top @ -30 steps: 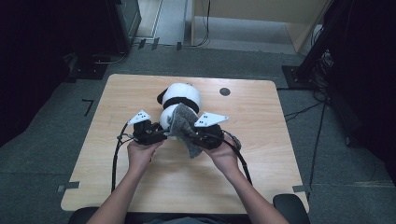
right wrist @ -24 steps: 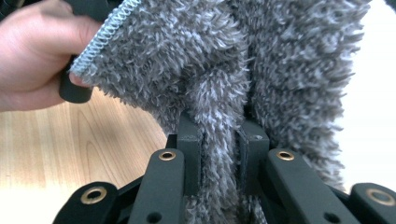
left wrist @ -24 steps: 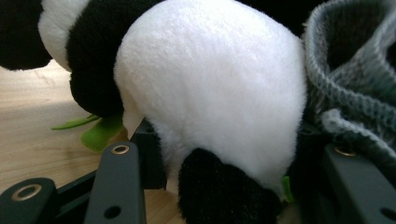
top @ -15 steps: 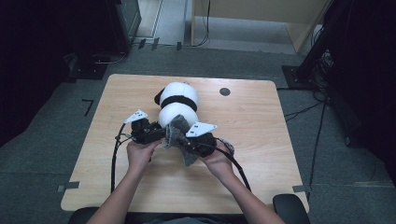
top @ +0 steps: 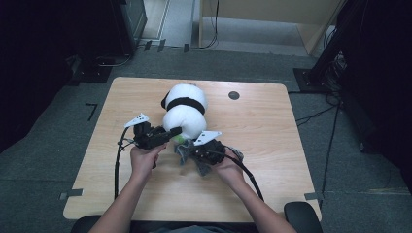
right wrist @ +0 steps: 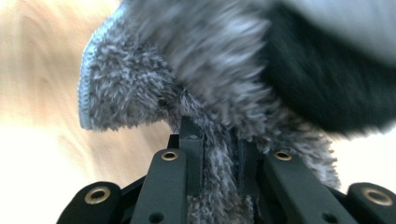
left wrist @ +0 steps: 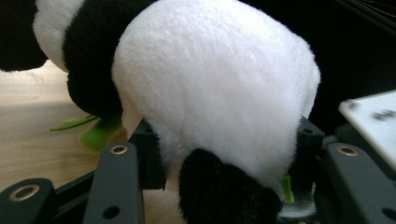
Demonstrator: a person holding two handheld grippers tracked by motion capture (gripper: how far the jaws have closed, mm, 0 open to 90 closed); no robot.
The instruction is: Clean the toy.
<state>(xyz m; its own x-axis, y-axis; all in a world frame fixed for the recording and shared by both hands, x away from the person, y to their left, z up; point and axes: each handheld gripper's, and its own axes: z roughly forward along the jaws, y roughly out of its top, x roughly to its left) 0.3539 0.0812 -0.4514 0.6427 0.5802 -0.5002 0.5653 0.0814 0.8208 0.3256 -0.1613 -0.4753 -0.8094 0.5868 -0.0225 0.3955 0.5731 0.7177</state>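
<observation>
A black and white plush panda [top: 184, 109] lies on the wooden table [top: 262, 145]. My left gripper [top: 175, 133] comes at its lower end from the left. In the left gripper view the panda's white body [left wrist: 210, 93] is squeezed between the two jaws of this gripper [left wrist: 227, 140], and a green plush leaf [left wrist: 100, 133] pokes out beside it. My right gripper [top: 188, 151] sits just below the panda, low over the table, shut on a grey fuzzy cloth [top: 201, 167]. In the right gripper view the cloth [right wrist: 187, 70] is pinched between the jaws [right wrist: 217, 140] and fans out above them.
A small black round cap [top: 233, 95] sits in the tabletop to the right of the panda. Cables trail from both grippers toward the front edge of the table [top: 194, 219]. Dark equipment and cables stand on the floor around the table.
My right gripper has come down toward the table with the grey cloth and drawn closer to the left gripper. The left gripper and the panda have stayed put.
</observation>
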